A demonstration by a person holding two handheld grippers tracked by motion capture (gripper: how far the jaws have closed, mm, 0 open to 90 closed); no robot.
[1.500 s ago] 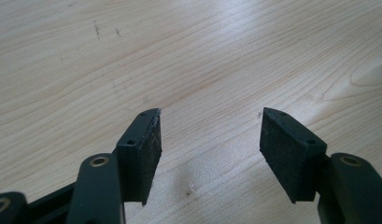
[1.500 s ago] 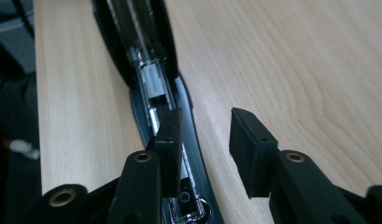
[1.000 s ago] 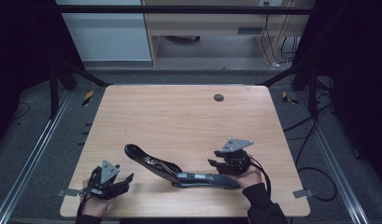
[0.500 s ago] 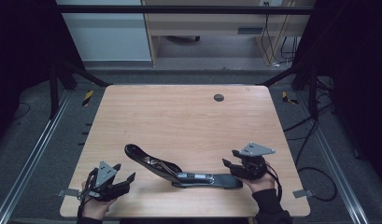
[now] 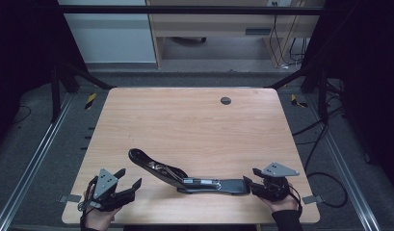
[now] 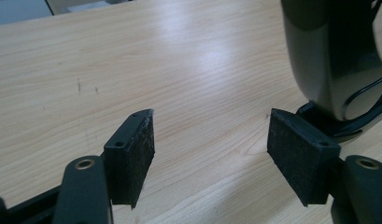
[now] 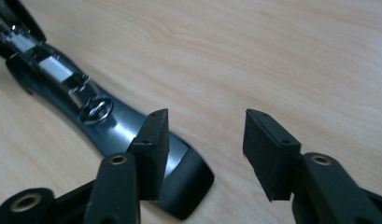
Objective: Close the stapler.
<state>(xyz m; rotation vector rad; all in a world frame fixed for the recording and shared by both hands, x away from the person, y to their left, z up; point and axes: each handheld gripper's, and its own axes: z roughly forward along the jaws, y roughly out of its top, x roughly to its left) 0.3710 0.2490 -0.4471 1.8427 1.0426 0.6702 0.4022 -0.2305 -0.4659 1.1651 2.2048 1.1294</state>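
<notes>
A black stapler (image 5: 204,183) lies swung open on the wooden table (image 5: 194,125), its top arm angled up to the left and its base flat to the right. My left gripper (image 5: 130,177) sits near the front left corner, left of the stapler's raised arm (image 6: 333,60). Its jaws have just been opening, and the left gripper (image 6: 209,140) holds nothing, with bare wood between the pads. My right gripper (image 5: 250,179) is at the right end of the base (image 7: 100,116). The right gripper (image 7: 206,140) is open, its jaws have just been closing a little, and only table shows between them.
A small round grommet (image 5: 226,100) sits in the far middle of the table. Metal frame rails (image 5: 35,149) run along both sides, with cables (image 5: 320,130) on the floor at the right. A wooden cabinet (image 5: 214,24) stands beyond the far edge.
My right gripper has moved right and toward the front edge, from over the stapler's base to its right end. The left gripper has stayed put with its jaws wider apart.
</notes>
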